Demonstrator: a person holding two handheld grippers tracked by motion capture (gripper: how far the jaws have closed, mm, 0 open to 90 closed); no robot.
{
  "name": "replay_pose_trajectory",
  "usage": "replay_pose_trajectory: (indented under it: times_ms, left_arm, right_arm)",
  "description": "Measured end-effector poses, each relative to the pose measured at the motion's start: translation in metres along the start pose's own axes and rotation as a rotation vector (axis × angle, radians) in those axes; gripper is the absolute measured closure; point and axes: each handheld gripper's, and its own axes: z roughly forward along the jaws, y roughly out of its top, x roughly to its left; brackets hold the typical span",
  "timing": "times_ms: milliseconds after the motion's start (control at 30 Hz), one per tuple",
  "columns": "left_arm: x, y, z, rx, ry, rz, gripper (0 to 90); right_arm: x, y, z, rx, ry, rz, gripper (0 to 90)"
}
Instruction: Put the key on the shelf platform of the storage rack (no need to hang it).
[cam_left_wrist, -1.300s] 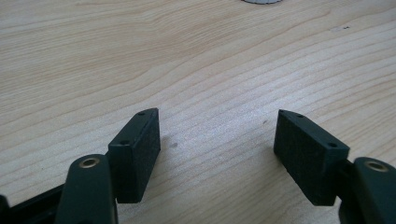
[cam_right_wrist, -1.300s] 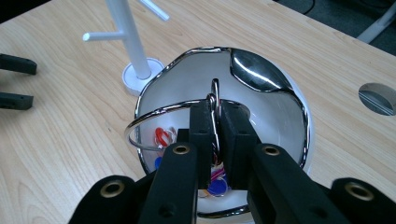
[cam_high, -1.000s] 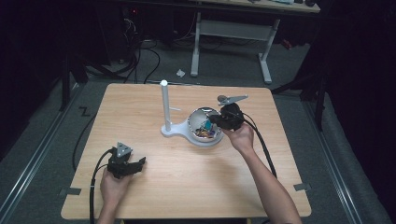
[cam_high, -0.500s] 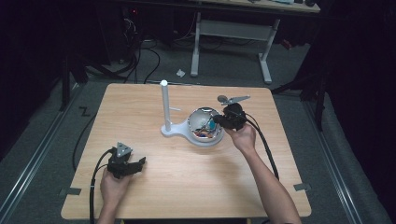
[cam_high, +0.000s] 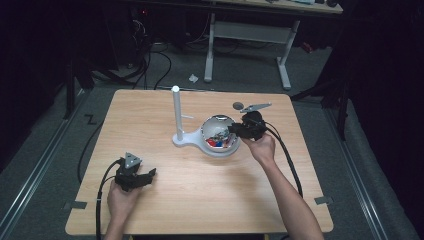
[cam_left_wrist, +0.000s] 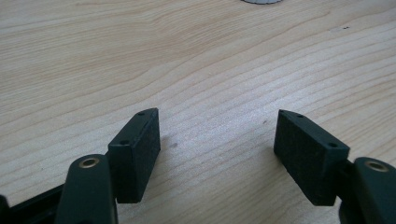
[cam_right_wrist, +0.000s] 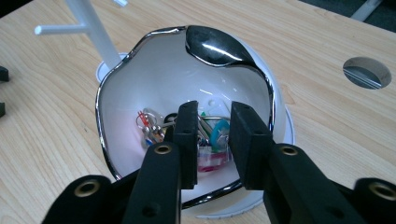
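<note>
Right gripper view: my right gripper (cam_right_wrist: 211, 133) has just been opening, its jaws now narrowly parted over the white bowl (cam_right_wrist: 140, 88), nothing pressed between them. Small trinkets (cam_right_wrist: 154, 126) lie jumbled at its bottom, their pointing unclear. Far left, my left gripper (cam_high: 135, 176) rests wide open on the table (cam_high: 200, 200).

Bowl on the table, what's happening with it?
A person's right tool is poised inside the white bowl above small colourful trinkets; its jaws have just been opening, a narrow gap between them. The left tool rests open on the wooden table. A white stand sits beside the bowl.
</note>
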Motion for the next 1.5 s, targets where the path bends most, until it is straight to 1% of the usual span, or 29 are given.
replay_pose_trajectory:
  times_ms: [67, 100, 167, 267, 467, 567, 600, 633, 667, 700, 733, 767, 833, 867, 900, 933, 967, 1000, 1033, 1067, 1100, 1167, 1233, 1267, 1300, 1333, 1500]
  left_arm:
    - [0.0, 0.0, 0.0, 0.0, 0.0, 0.0, 31.8]
    - [0.0, 0.0, 0.0, -0.001, -0.002, 0.005, 31.9]
    - [0.001, 0.0, 0.0, -0.003, -0.006, 0.013, 31.8]
    - [0.001, 0.0, 0.0, -0.003, -0.006, 0.014, 31.8]
    - [0.001, 0.0, 0.0, -0.003, -0.007, 0.018, 31.8]
    - [0.001, 0.0, 0.0, -0.004, -0.008, 0.017, 31.8]
    - [0.001, 0.0, 0.0, -0.003, -0.007, 0.016, 31.8]
    - [0.001, 0.0, 0.0, -0.004, -0.008, 0.018, 31.8]
    - [0.001, 0.0, 0.0, -0.003, -0.007, 0.016, 31.8]
    - [0.001, 0.0, 0.0, -0.003, -0.009, 0.022, 31.8]
    - [0.001, 0.0, 0.0, -0.003, -0.009, 0.023, 31.8]
    - [0.001, 0.0, 0.0, -0.004, -0.008, 0.02, 31.8]
    - [0.001, 0.0, 0.0, -0.003, -0.007, 0.018, 31.8]
    - [0.001, 0.0, 0.0, -0.004, -0.01, 0.024, 31.8]
    - [0.001, 0.0, 0.0, -0.003, -0.007, 0.019, 31.8]
    - [0.001, 0.0, 0.0, -0.003, -0.01, 0.024, 31.8]
    - [0.001, 0.0, 0.0, -0.003, -0.007, 0.019, 31.8]
    - [0.001, 0.0, 0.0, -0.003, -0.009, 0.023, 31.8]
    - [0.001, 0.0, 0.0, -0.003, -0.007, 0.019, 31.8]
    - [0.001, 0.0, 0.0, -0.002, -0.008, 0.02, 31.8]
    - [0.001, 0.0, 0.0, -0.004, -0.009, 0.023, 31.8]
    - [0.001, 0.0, 0.0, -0.003, -0.01, 0.024, 31.8]
    - [0.001, 0.0, 0.0, -0.004, -0.01, 0.024, 31.8]
    - [0.001, 0.0, 0.0, -0.003, -0.009, 0.022, 31.8]
    - [0.001, 0.0, 0.0, -0.003, -0.01, 0.024, 31.7]
    - [0.001, 0.0, 0.0, -0.004, -0.009, 0.023, 31.7]
    - [0.001, 0.0, 0.0, -0.004, -0.009, 0.023, 31.8]
  right_arm:
    - [0.001, 0.0, -0.003, -0.012, 0.001, -0.002, 68.4]
    - [0.001, 0.001, -0.007, -0.021, -0.001, -0.008, 66.4]
    - [0.001, 0.001, -0.009, -0.029, -0.001, -0.008, 65.4]
    - [0.002, 0.0, -0.016, -0.051, -0.012, 0.0, 62.3]
    - [-0.004, -0.007, -0.028, -0.068, -0.034, 0.025, 57.7]
    - [-0.006, -0.008, -0.036, -0.07, -0.047, 0.028, 56.1]
    - [-0.006, -0.009, -0.04, -0.077, -0.05, 0.021, 56.0]
    - [-0.007, -0.009, -0.045, -0.085, -0.055, 0.024, 55.3]
    - [-0.007, -0.009, -0.045, -0.085, -0.055, 0.024, 55.3]
    - [-0.007, -0.01, -0.049, -0.087, -0.057, 0.033, 55.1]
    - [-0.008, -0.011, -0.051, -0.092, -0.061, 0.03, 55.0]
    - [-0.009, -0.012, -0.055, -0.092, -0.066, 0.038, 54.9]
    - [-0.01, -0.015, -0.061, -0.107, -0.074, 0.047, 54.9]
    - [-0.012, -0.018, -0.065, -0.111, -0.077, 0.055, 54.8]
    - [-0.013, -0.02, -0.069, -0.11, -0.078, 0.062, 54.7]
    - [-0.014, -0.022, -0.071, -0.111, -0.08, 0.063, 54.4]
    - [-0.014, -0.023, -0.075, -0.107, -0.086, 0.065, 54.2]
    - [-0.015, -0.025, -0.079, -0.108, -0.094, 0.063, 54.1]
    - [-0.015, -0.027, -0.082, -0.113, -0.102, 0.064, 54.0]
    - [-0.017, -0.03, -0.09, -0.129, -0.108, 0.072, 54.0]
    - [-0.017, -0.03, -0.09, -0.129, -0.108, 0.072, 54.0]
    - [-0.02, -0.035, -0.095, -0.14, -0.11, 0.089, 53.9]
    - [-0.022, -0.039, -0.101, -0.14, -0.12, 0.094, 53.7]
    - [-0.023, -0.041, -0.103, -0.138, -0.126, 0.095, 53.6]
    - [-0.023, -0.044, -0.11, -0.141, -0.138, 0.086, 53.6]
    - [-0.023, -0.044, -0.11, -0.141, -0.138, 0.086, 53.6]
    - [-0.02, -0.048, -0.127, -0.175, -0.154, 0.075, 53.4]
